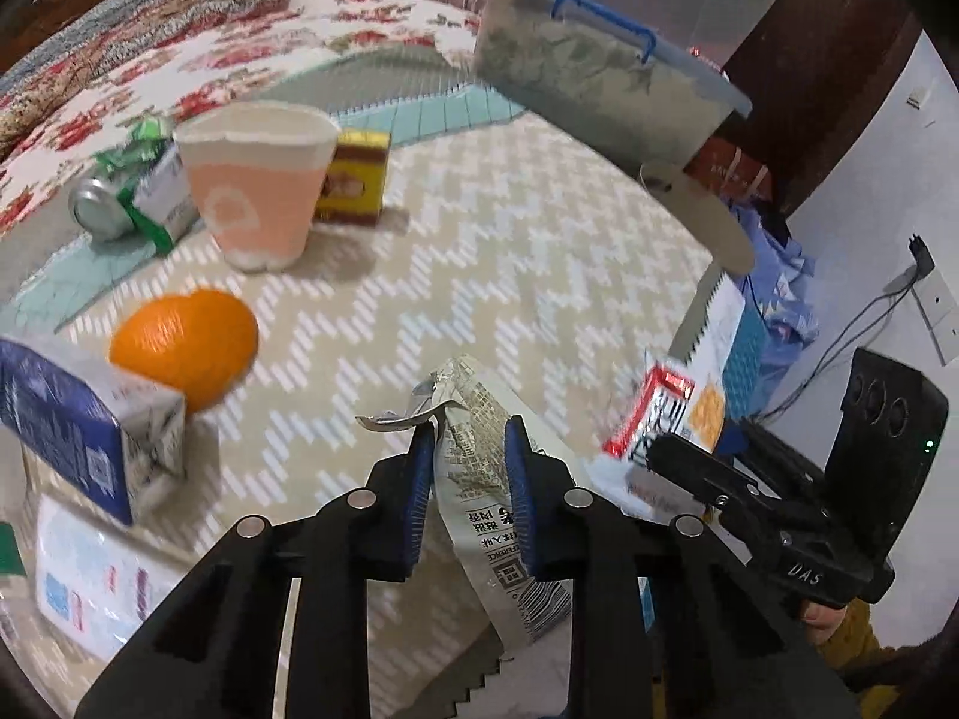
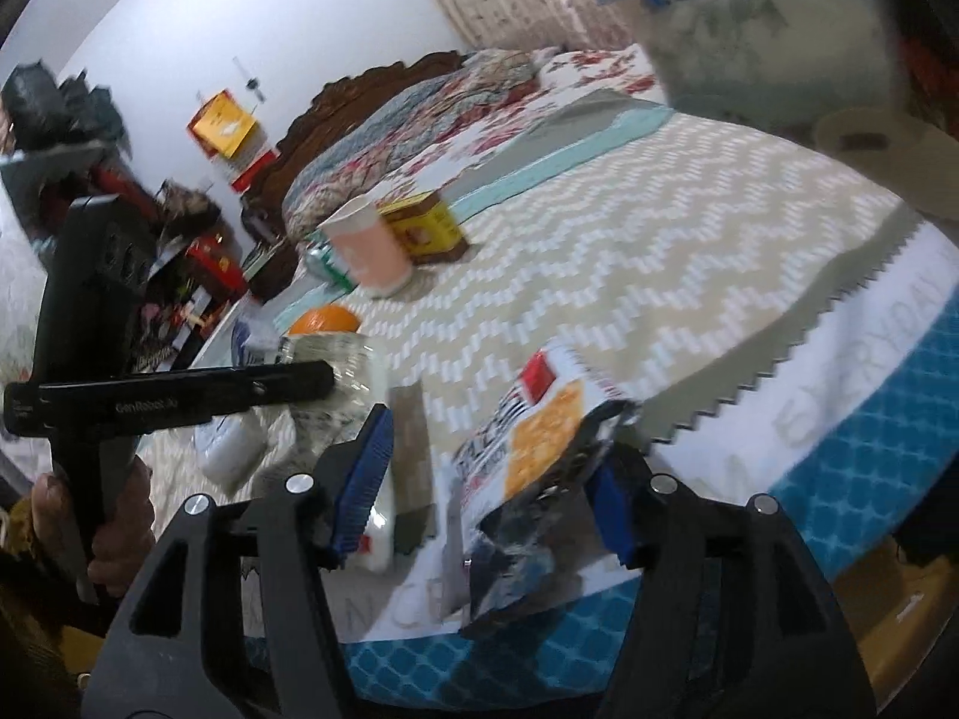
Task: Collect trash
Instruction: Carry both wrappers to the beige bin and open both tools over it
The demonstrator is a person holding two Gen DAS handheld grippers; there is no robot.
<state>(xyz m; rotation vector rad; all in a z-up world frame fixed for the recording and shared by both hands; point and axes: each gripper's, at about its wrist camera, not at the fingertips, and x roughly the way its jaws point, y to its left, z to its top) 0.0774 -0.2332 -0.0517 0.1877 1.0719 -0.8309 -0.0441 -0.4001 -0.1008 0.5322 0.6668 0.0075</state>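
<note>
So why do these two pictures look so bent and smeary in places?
Left wrist view: the fisheye lens curves the zigzag cloth, with dark corners; the orange and blue carton are blurred. Right wrist view: the same bending, heavier blur on the snack packet and clear tub.

Zigzag-patterned surface (image 1: 509, 251) – pink paper cup (image 1: 258, 180) at ten o'clock, yellow box (image 1: 356, 177) beside it, orange (image 1: 186, 347) at nine, blue carton (image 1: 78, 413) nearby

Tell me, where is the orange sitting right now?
In the left wrist view the orange lies on the zigzag-patterned cloth, at the left, just in front of the pink paper cup and right beside a blue-and-white carton.
</note>
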